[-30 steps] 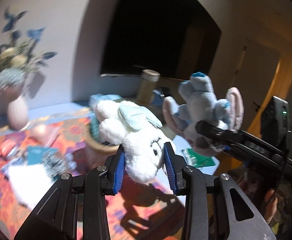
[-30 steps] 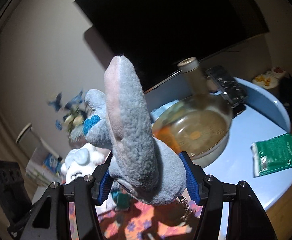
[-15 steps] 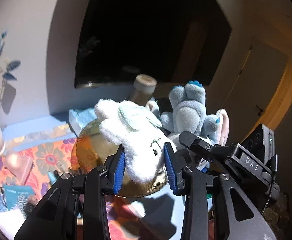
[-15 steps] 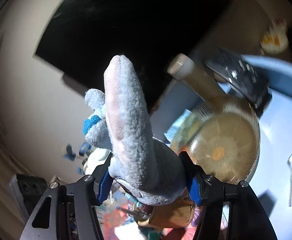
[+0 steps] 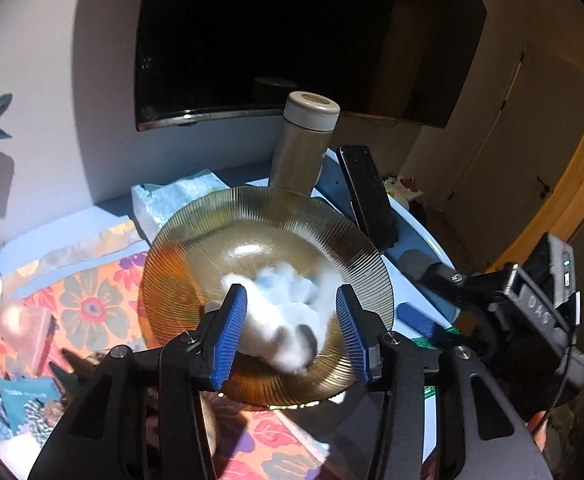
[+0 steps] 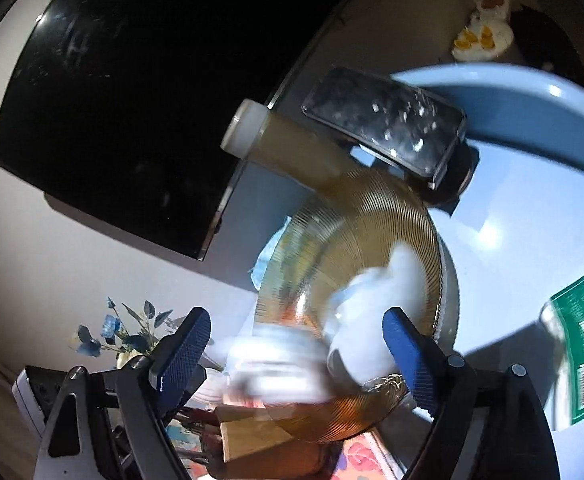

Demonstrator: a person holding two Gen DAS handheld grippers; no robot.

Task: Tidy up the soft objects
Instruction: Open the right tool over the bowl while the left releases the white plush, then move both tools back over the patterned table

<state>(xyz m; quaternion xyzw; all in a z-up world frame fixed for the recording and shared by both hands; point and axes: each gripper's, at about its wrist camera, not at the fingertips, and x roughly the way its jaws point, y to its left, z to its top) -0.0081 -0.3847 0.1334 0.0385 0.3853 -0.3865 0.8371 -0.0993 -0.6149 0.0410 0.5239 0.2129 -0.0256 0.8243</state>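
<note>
A ribbed amber glass bowl (image 5: 212, 236) stands on the table. A white plush toy (image 5: 282, 320) lies blurred in the bowl, between and just beyond my left gripper's (image 5: 292, 328) open blue pads, apart from them. In the right wrist view the bowl (image 6: 371, 216) holds the same blurred white plush (image 6: 375, 300). My right gripper (image 6: 295, 348) is open and empty; a blurred pale shape (image 6: 276, 364) lies between its fingers. The grey plush cannot be made out clearly. The right gripper body (image 5: 531, 312) shows at the right in the left wrist view.
A beige flask (image 5: 305, 140) and a black phone on a stand (image 5: 365, 192) stand behind the bowl. A dark TV (image 5: 292, 32) hangs on the wall. A floral cloth (image 5: 92, 300), tissue pack (image 5: 172, 200), green packet (image 6: 583, 344) and flower vase (image 6: 128, 340) surround it.
Both grippers have opened and let go of their plush toys. The white plush has dropped into the amber bowl. Both grippers moved closer over the bowl.
</note>
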